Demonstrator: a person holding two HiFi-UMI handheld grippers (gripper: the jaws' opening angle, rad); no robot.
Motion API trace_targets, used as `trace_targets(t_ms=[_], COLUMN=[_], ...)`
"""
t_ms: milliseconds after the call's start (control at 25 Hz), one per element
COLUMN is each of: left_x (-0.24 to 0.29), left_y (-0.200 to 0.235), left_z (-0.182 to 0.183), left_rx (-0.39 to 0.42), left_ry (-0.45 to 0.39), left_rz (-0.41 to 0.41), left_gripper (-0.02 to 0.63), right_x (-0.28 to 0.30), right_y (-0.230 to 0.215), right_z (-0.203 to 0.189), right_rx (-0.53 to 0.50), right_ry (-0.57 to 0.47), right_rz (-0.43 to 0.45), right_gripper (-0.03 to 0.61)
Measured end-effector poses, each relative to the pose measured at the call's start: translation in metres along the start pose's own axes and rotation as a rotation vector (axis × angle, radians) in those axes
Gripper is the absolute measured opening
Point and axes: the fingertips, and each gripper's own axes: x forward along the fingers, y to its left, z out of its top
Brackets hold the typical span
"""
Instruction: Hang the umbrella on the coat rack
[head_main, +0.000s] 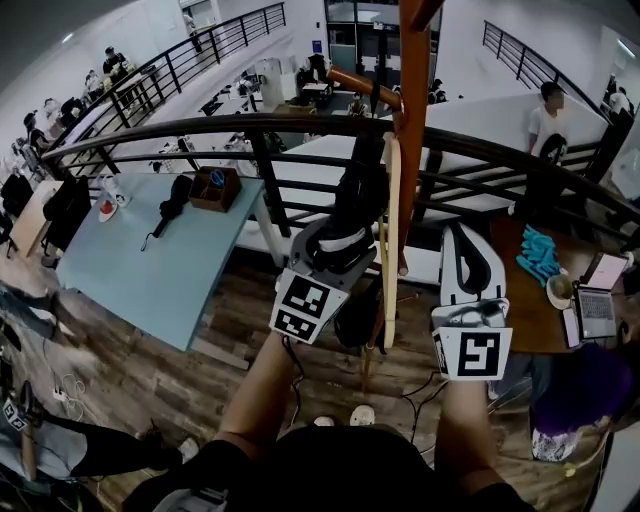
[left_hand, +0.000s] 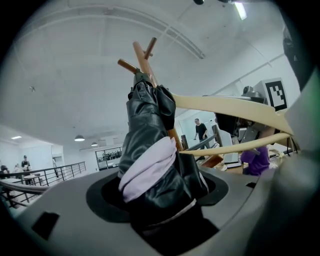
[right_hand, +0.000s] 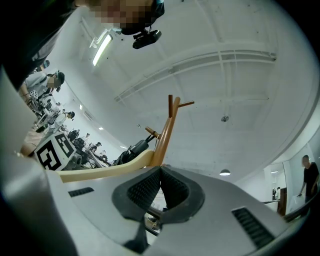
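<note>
2 grippers in the head view: the left gripper (head_main: 338, 240) is nearer, with the umbrella (head_main: 358, 190) just ahead, upright, hanging on the rack (head_main: 413, 120); wood floor (head_main: 200, 370) below. Left gripper view: jaws spread, umbrella seemingly loose between them. Right gripper view: right gripper (right_hand: 161, 172) pressed together, empty.

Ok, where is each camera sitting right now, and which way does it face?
Head view: on the person's head, looking steeply down at the coat rack, the umbrella and the floor; both forearms, the left gripper and the right gripper show.
Left gripper view: on the left gripper, looking along its parted jaws, with the umbrella between them.
Right gripper view: on the right gripper, looking along its closed jaws at the coat rack and ceiling.
Shared: all three show the coat rack and umbrella.
</note>
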Motion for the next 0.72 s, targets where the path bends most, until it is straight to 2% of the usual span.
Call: trace_targets(t_ms=[400, 720], left_x=[-0.014, -0.027], left_y=[0.000, -0.004], left_z=[0.003, 0.016], left_rx=[0.018, 0.044], left_ry=[0.005, -0.009], left_rz=[-0.003, -0.002], left_gripper=[0.365, 0.416], right_x=[-0.002, -0.007], right_y=[0.009, 0.012], right_z=[0.006, 0.013], right_rx=[0.000, 0.001], right_ry=[-0.004, -0.009], right_rz=[0.006, 0.015], right_gripper=[0.028, 0.028])
